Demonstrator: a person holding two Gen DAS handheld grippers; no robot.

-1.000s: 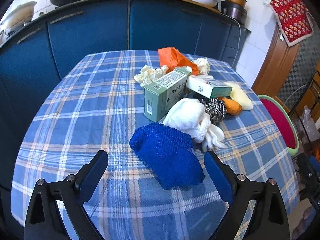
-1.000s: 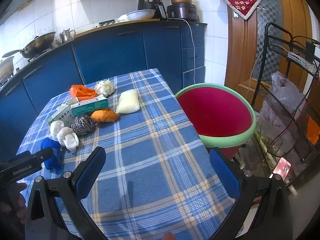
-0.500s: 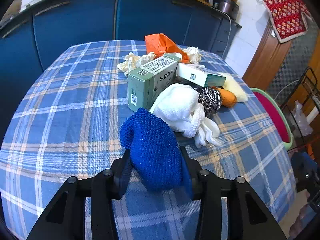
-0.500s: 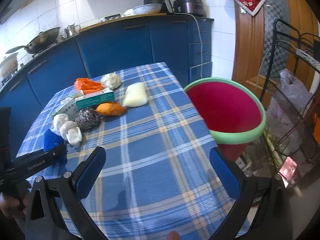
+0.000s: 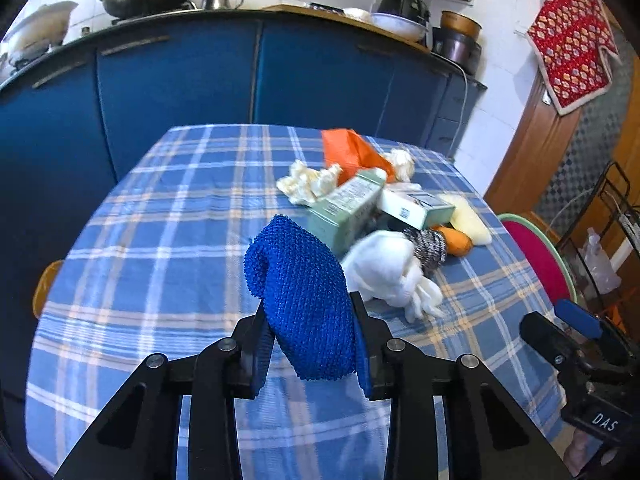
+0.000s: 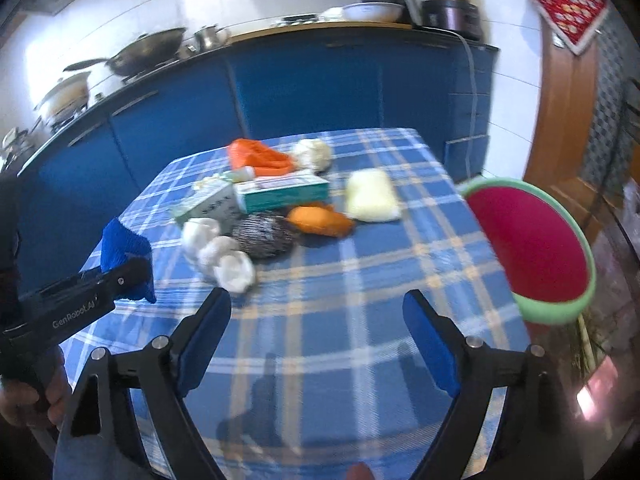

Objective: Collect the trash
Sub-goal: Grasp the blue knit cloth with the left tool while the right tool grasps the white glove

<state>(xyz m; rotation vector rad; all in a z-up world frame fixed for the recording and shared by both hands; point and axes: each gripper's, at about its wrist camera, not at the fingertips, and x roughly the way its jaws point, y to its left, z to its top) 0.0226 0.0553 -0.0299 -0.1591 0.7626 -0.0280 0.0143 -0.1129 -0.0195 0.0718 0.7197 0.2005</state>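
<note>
Left hand-held gripper (image 5: 310, 350): it has the blue knitted cloth (image 5: 302, 300) pinched between its pads, jaws narrow and closing on it, the cloth bulging up above the fingers and clear of the desk.
Seen from the right wrist: the blue cloth (image 6: 126, 252) sits at the tip of the left hand-held gripper (image 6: 136, 276), and a hand (image 6: 28, 404) grips the handle at lower left.
Right hand-held gripper (image 6: 318, 336): jaws wide but closing in, nothing between them, just bare checked tablecloth below.
Desk (image 5: 160, 216): covered in a blue plaid cloth, trash clustered on the far right part.
Pile: white glove (image 5: 390, 272) nearest, touching a steel scourer (image 5: 430, 246); an orange lump (image 5: 456, 240) just beside that; a pale yellow sponge (image 5: 470, 220) further right.
Boxes: two green-and-white cartons (image 5: 350, 208) lie against each other mid-pile.
Back of pile: crumpled tissue (image 5: 308, 182), orange bag (image 5: 348, 152), another paper ball (image 5: 402, 162).
Bin (image 6: 532, 240): red inside, green rim, standing off the desk's right edge.
</note>
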